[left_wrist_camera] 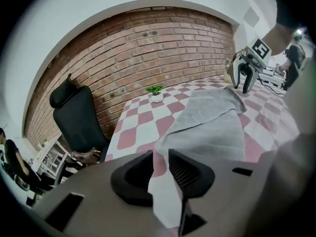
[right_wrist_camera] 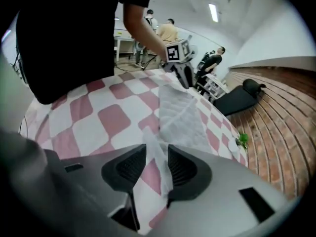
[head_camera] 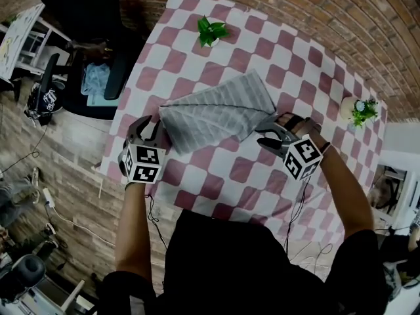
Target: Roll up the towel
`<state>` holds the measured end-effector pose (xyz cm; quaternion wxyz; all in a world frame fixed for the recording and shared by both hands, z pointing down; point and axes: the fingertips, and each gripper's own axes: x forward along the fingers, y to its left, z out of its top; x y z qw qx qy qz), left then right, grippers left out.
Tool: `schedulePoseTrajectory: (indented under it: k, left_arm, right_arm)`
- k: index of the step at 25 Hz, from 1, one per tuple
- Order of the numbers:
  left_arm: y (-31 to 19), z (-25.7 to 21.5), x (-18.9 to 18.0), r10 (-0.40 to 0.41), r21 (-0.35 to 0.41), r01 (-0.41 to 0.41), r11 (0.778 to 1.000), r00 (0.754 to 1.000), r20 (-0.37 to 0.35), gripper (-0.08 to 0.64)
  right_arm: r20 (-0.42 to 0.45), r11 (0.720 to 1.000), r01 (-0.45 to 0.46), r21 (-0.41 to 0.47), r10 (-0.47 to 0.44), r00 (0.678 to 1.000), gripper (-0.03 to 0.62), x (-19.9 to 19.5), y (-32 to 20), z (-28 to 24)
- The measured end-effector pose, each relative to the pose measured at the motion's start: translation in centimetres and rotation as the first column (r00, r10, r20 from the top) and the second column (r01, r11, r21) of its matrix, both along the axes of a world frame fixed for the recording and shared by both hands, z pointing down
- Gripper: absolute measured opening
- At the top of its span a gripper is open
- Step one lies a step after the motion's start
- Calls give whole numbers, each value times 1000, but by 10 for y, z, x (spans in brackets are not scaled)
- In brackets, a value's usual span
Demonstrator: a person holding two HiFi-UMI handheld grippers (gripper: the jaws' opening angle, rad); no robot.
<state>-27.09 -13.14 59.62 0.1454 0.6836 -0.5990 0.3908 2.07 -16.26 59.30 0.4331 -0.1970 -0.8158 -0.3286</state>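
Note:
A grey ribbed towel (head_camera: 216, 113) lies folded on the pink-and-white checkered table (head_camera: 216, 176). My left gripper (head_camera: 149, 128) is at its near-left corner. In the left gripper view its jaws (left_wrist_camera: 160, 167) stand slightly apart over bare tablecloth, with the towel (left_wrist_camera: 212, 122) starting just past the tips. My right gripper (head_camera: 270, 135) is at the towel's right corner. In the right gripper view a thin strip of the towel (right_wrist_camera: 180, 115) runs up between the jaws (right_wrist_camera: 157, 164), with tablecloth showing beside it, so the pads do not press on it.
A small potted plant (head_camera: 211, 30) stands at the table's far edge, another (head_camera: 361, 110) at its right edge. A black office chair (head_camera: 98, 77) is beside the table's left side. A brick wall lies beyond. People stand in the background of the right gripper view.

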Motion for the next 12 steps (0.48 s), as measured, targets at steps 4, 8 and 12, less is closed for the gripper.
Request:
schedulePoseTrajectory:
  k: [4, 8, 12]
  left_arm:
    - [12, -5, 16, 11, 10, -12, 1000, 1000, 19, 92]
    - [25, -4, 29, 16, 1, -16, 1000, 1000, 7, 91]
    - [34, -3, 33, 20, -5, -20, 1000, 1000, 1, 90]
  right_arm:
    - [-44, 992, 122, 36, -120, 992, 179, -13, 29, 22]
    - [-125, 982, 186, 23, -182, 975, 179, -24, 41, 37]
    - [-167, 981, 193, -7, -191, 967, 45, -30, 42, 39]
